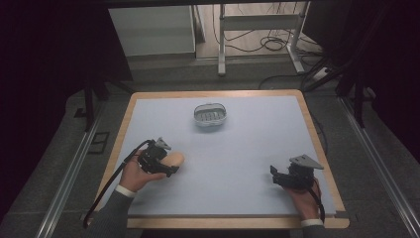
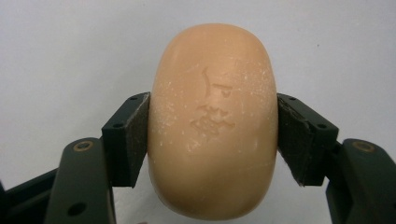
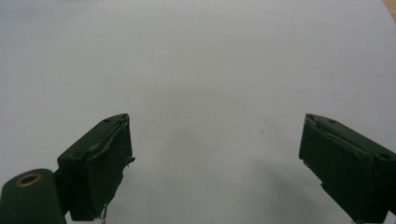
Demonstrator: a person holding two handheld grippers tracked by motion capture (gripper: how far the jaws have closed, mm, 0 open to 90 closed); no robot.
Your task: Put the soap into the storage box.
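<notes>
Peach-coloured and smooth, the oval bar of soap sits clamped between the two black jaws of your left gripper, with a pad pressed flat against each long side. In the left gripper view you can see a faint embossed mark on its upper face and a scatter of pale specks. From the high view the bar pokes out past the jaws toward the middle of the table, low over the pale blue mat near its left edge; whether it touches the mat, you cannot tell.

Your right gripper rests near the right front of the mat with its jaws spread wide, nothing between them but bare surface, as the right gripper view shows.

Well apart from both, toward the far middle of the mat, stands a small oval translucent soap dish with a ribbed insert inside. The mat lies on a light wooden tabletop whose border shows around it.
</notes>
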